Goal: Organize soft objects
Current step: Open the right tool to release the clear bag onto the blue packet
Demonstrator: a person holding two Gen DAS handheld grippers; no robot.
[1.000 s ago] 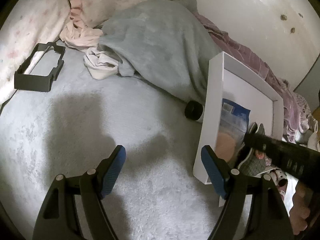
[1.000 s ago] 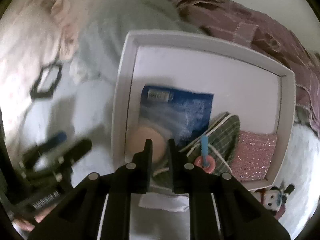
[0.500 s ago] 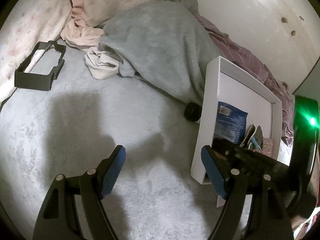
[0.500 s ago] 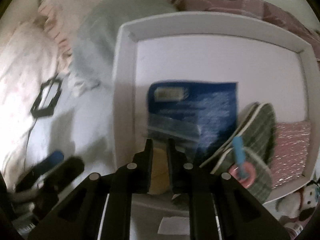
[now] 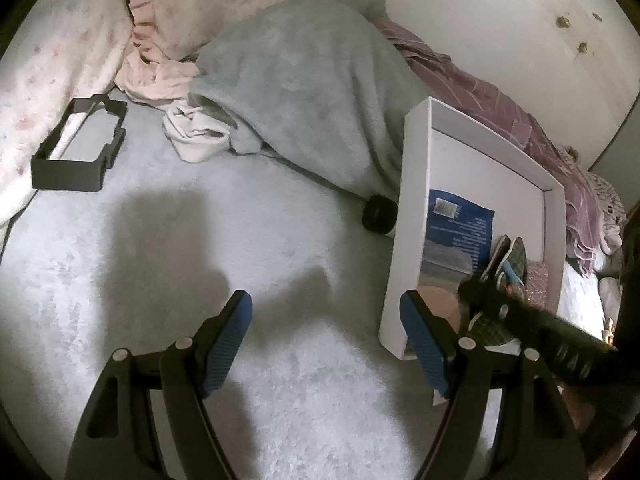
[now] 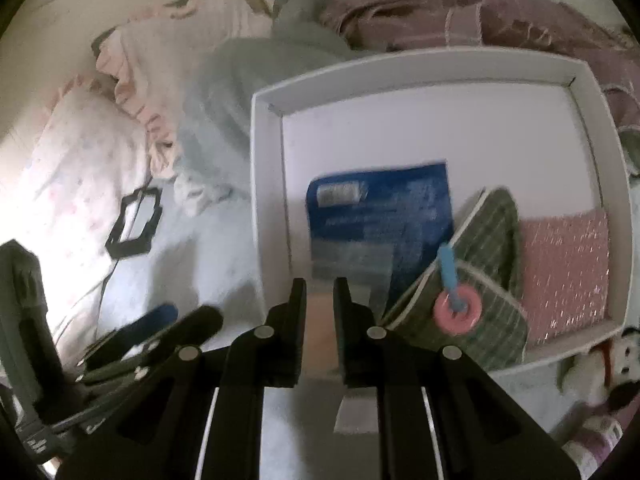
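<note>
Right gripper (image 6: 320, 300) is nearly closed, just a slim gap between the jaws, and I can't tell if it's pinching anything. It's sitting low center of the right wrist view, over the peach round soft thing (image 5: 438, 300) in the near corner of the white tray (image 6: 266, 200). A second ago that peach piece was in plain sight ahead of the tips; now the jaws cover most of it, so I've pushed in closer. My guess is I'm either just dropping it off or about to grab it.

Left gripper (image 5: 326, 338) is wide open and holding nothing, parked bottom center of its view over the pale fuzzy blanket (image 5: 160, 260), same spot as before.

Also in the tray: blue packet (image 6: 380, 216), green plaid pouch (image 6: 488, 280) with a pink ring (image 6: 456, 314) on it, and a pink glittery pouch (image 6: 564, 272) at the right.

Clutter: grey blanket heap (image 5: 304, 92) upper center, black frame (image 5: 76, 148) at left, black round cap (image 5: 378, 214) against the tray's outer wall. The plaid pouch crowds the peach piece, so that's my snag risk.
</note>
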